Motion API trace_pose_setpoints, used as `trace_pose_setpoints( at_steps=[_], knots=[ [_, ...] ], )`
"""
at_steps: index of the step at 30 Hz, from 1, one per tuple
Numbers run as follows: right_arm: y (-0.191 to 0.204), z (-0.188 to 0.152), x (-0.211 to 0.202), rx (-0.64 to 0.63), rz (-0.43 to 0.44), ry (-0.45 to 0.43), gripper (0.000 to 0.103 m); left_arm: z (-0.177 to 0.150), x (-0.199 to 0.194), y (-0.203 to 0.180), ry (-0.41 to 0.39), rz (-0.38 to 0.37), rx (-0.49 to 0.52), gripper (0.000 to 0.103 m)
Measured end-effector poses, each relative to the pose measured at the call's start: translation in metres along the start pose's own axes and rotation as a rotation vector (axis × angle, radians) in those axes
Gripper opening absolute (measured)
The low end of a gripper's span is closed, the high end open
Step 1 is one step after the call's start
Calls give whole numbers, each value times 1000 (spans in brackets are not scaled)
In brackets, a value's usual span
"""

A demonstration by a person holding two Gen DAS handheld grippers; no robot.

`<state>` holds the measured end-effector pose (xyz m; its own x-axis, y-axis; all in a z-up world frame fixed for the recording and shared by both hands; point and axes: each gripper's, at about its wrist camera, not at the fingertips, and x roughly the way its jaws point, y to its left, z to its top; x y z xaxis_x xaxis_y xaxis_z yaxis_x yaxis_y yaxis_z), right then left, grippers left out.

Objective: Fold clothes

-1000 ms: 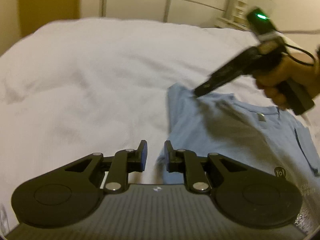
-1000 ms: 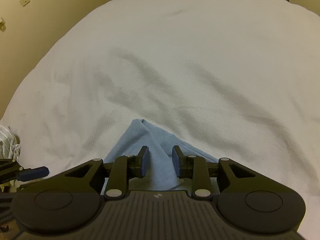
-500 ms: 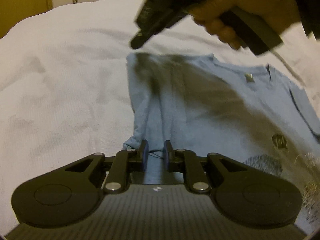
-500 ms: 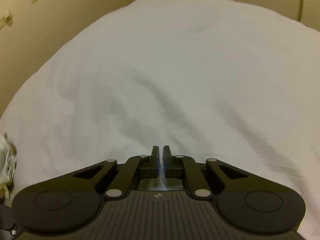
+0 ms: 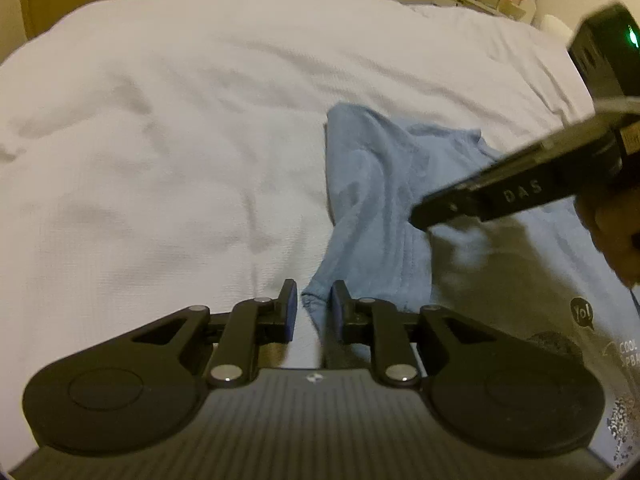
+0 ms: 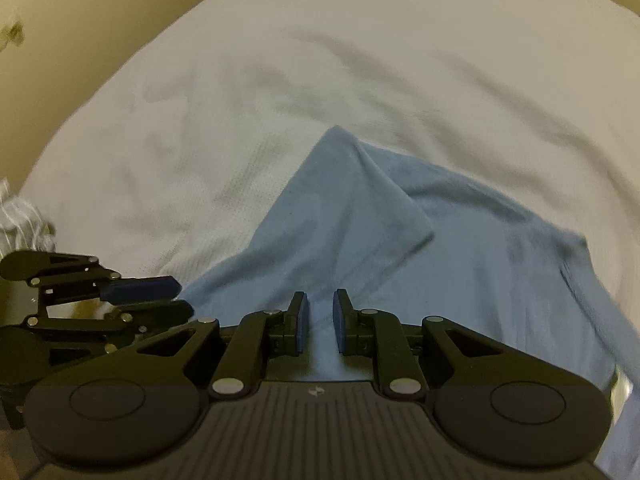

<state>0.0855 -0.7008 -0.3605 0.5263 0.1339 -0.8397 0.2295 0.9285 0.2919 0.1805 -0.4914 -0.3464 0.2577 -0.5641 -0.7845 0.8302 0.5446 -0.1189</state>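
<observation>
**Sleeve side folded in, both tools let go**

The blue shirt (image 5: pixel 372 200) lies on the white bed (image 5: pixel 160 120), its one side folded over the body, the fold's corner (image 6: pixel 340 140) pointing away from me. My left tool (image 5: pixel 312 306) has its jaws apart, straddling the lower hem edge but not clamped on it. My right tool (image 6: pixel 320 320) hovers over the folded flap, jaws apart, holding nothing. I judge this fold is done; next I should flatten the flap, then take the other side.
</observation>
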Motion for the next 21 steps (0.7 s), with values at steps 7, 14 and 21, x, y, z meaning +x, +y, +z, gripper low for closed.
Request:
trace_pose_setpoints(
  at_steps=[7, 14, 21],
  knots=[
    [6, -47, -14, 128, -40, 34, 31, -16, -38, 15, 4, 45, -51, 16],
    [26, -136, -59, 270, -42, 58, 35, -55, -90, 14, 65, 49, -26, 18],
    [46, -223, -122, 351, -78, 74, 44, -108, -141, 8, 166, 109, 12, 23]
  ],
)
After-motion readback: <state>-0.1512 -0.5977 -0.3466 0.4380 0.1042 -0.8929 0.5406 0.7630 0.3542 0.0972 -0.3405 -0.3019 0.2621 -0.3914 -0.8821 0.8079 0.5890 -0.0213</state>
